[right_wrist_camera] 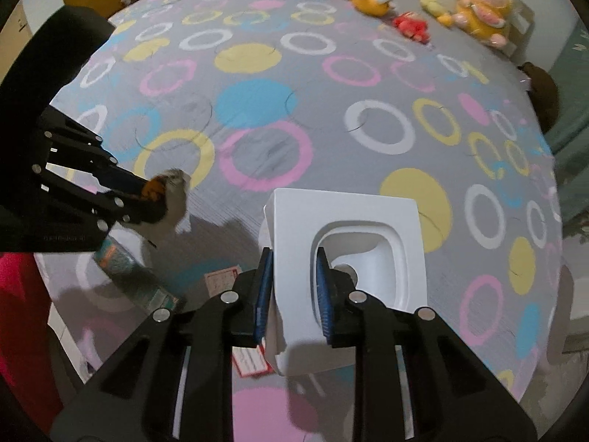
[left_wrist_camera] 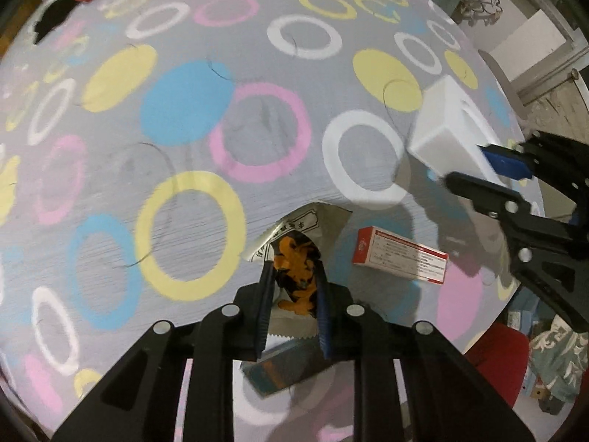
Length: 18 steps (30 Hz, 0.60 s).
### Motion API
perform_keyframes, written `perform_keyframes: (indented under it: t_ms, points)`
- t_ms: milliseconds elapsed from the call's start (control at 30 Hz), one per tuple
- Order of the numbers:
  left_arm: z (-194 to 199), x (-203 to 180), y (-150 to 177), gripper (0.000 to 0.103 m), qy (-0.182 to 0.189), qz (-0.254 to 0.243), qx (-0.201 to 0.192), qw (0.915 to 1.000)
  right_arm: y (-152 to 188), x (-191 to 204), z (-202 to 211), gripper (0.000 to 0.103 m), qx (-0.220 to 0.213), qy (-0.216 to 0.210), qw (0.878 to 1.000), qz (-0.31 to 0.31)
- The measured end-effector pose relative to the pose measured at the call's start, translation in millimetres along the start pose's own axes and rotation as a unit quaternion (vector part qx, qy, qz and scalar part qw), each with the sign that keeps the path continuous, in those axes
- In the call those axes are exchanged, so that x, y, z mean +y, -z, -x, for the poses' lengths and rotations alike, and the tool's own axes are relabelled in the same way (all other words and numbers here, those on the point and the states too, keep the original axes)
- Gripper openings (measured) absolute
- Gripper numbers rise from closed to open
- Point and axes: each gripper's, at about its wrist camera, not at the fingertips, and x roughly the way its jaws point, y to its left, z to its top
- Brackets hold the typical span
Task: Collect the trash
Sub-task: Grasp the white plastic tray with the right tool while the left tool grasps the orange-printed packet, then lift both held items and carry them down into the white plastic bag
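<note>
My left gripper (left_wrist_camera: 293, 287) is shut on a torn snack wrapper (left_wrist_camera: 296, 269), orange and black outside and silver inside, held above the ringed bedsheet (left_wrist_camera: 191, 129). From the right wrist view, that gripper (right_wrist_camera: 147, 199) and the wrapper (right_wrist_camera: 171, 199) hang at the left. My right gripper (right_wrist_camera: 294, 280) is shut on one wall of a white moulded packing block (right_wrist_camera: 346, 213) with a hollow in it. The same block (left_wrist_camera: 449, 125) shows at the right in the left wrist view, held by the right gripper (left_wrist_camera: 493, 169). A red and white carton (left_wrist_camera: 399, 254) lies flat on the sheet between them.
A dark teal box (left_wrist_camera: 283, 368) lies under the left gripper, also visible as the teal box (right_wrist_camera: 136, 280). Several plush toys (right_wrist_camera: 478, 3) line the bed's far edge. A black sleeve (right_wrist_camera: 55, 55) fills the upper left. Something red (left_wrist_camera: 497, 361) stands beside the bed's near edge.
</note>
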Motion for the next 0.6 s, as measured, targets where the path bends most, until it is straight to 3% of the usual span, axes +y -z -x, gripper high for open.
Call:
perform_keyframes:
  t_ms: [200, 400, 600]
  points:
    - [54.9, -21.8, 26.6, 0.021, -0.041, -0.019, -0.039, 0.9982, 24.7, 9.5, 69.9, 0.023, -0.041, 0.036, 0.998, -0.024]
    - [84.8, -50.3, 60.5, 0.021, -0.054, -0.025, -0.060, 0.9964, 57.3, 24.1, 132.6, 0.023, -0.062, 0.062, 0.995, -0.050]
    - [101.7, -77.0, 103.2, 0.021, -0.053, -0.036, -0.070, 0.9955, 90.7, 53.1, 169.1, 0.023, -0.076, 0.068, 0.993, -0.060]
